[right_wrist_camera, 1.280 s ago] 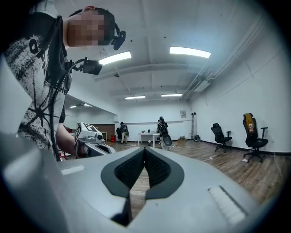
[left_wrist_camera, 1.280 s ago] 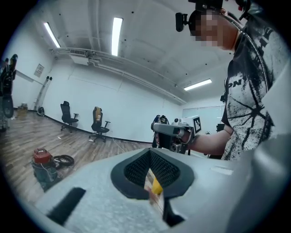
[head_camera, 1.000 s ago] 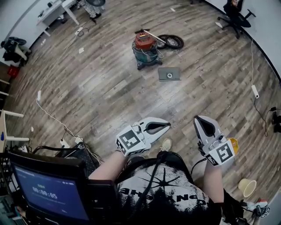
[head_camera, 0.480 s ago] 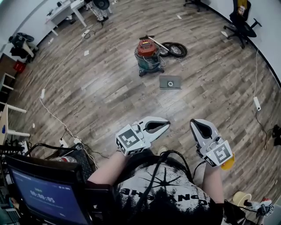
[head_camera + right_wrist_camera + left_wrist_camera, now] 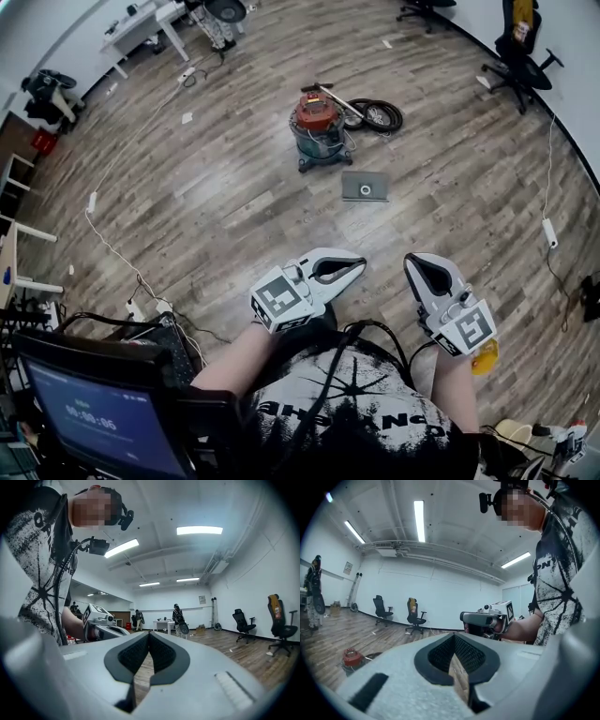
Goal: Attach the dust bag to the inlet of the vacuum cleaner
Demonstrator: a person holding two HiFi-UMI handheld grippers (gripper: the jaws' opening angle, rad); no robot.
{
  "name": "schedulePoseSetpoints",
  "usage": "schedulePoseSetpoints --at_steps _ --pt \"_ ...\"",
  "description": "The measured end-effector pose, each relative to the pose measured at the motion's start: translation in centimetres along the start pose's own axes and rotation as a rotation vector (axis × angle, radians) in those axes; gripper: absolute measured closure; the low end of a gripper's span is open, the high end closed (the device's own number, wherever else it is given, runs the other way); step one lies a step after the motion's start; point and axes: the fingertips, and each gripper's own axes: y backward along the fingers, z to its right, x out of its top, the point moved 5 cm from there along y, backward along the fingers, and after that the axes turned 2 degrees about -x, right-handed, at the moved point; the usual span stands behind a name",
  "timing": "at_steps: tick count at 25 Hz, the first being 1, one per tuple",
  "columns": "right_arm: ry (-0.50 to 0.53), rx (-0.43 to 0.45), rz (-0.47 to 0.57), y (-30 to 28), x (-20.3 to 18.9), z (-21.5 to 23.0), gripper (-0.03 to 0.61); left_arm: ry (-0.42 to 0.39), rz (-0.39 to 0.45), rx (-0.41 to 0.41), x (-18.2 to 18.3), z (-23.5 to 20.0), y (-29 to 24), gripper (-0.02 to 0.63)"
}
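A grey-brown wood-plank floor [image 5: 206, 187] spreads across a wide, white-walled room, with thin cables [image 5: 112, 251] trailing near its edges. The red-lidded canister vacuum cleaner [image 5: 317, 127] stands mid-floor beside a coiled black hose [image 5: 380, 115]. The flat grey dust bag [image 5: 364, 187] lies on the planks nearby (not touching it). The left gripper [image 5: 358, 266] and right gripper [image 5: 413, 262], both closed and empty, hang well apart from them.

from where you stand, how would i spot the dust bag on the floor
Find the red-topped vacuum cleaner standing in the middle of the wooden floor. Just this side of it, slightly right, lies the dust bag: a flat grey rectangle with a round hole, unlike the black coiled hose behind.
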Motion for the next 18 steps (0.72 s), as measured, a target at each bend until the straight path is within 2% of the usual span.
schedulePoseSetpoints --at_steps 6,13,18 --pt "-0.007 -0.009 0.001 -3.7 -0.1 2.7 0.572 -0.002 -0.022 -0.027 0.8 -4.9 -0.8 0.612" --pt "-0.004 -0.073 0.028 -9.6 0.6 7.0 0.572 -0.038 -0.043 -0.101 3.1 -12.4 -1.6 0.612" --pt "0.004 -0.082 0.015 -14.2 0.8 9.3 0.572 -0.055 -0.039 -0.147 4.1 -17.7 -2.0 0.612"
